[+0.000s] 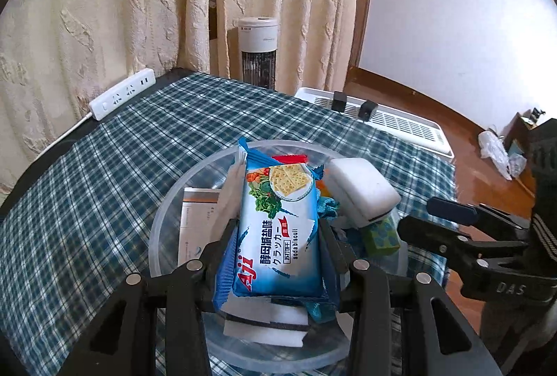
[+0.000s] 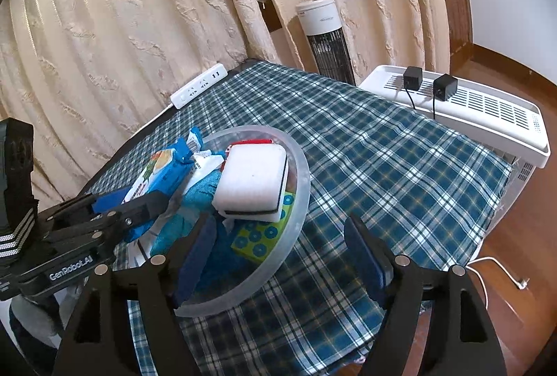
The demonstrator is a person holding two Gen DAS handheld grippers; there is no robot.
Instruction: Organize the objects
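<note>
Here the left gripper is clamped on a blue and white packet of soda biscuits, one finger pressing each long side. The packet is glossy, printed with crackers and vegetables on a plate, and it sits tilted over the clear round bowl, just above the things already in there. The right gripper stands beside it with its jaws apart and nothing between them; one finger reaches over the bowl's rim, the other hangs above the checked cloth.

In the bowl I count one white sponge with a black layer, one teal cloth, one green box with blue rings and a white booklet.

Further out, one white power strip lies at the table's edge, two black adapters sit on a white appliance, and one tower fan stands by the curtains.
</note>
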